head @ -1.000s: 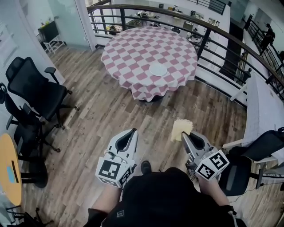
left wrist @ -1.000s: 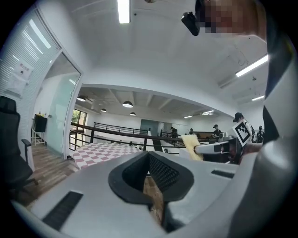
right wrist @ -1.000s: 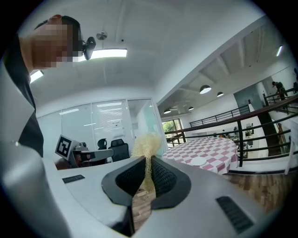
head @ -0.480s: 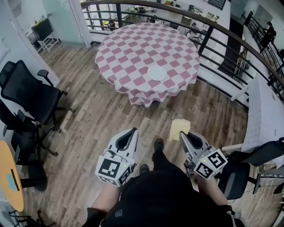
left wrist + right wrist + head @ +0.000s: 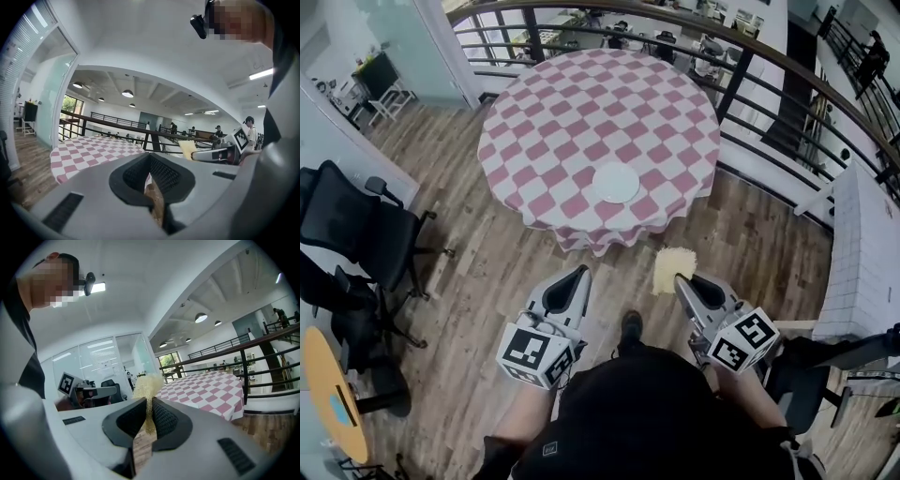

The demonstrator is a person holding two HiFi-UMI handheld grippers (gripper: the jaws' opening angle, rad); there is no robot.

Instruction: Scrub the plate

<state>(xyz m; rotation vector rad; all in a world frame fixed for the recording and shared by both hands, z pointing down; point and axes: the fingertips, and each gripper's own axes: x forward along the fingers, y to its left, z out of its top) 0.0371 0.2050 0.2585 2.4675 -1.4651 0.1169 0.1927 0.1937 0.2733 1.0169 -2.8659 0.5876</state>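
A white plate (image 5: 616,182) lies on a round table (image 5: 553,122) with a red-and-white check cloth, ahead of me in the head view. My right gripper (image 5: 679,278) is shut on a pale yellow scrub sponge (image 5: 672,266), which sticks out past its tips; the same sponge (image 5: 147,386) shows pinched between the jaws in the right gripper view. My left gripper (image 5: 581,273) is shut with nothing in it. Both grippers hang over the wood floor, short of the table's near edge. The table (image 5: 84,152) shows beyond the left jaws.
A black railing (image 5: 741,70) curves behind the table. Black office chairs (image 5: 356,230) stand at the left, another chair (image 5: 853,352) at the right. A round wooden table edge (image 5: 328,398) sits at the lower left. My shoe (image 5: 630,323) is on the plank floor between the grippers.
I have walked closer to the check table: it and the plate sit nearer and lower in the head view. Both grippers keep their hold and pose.
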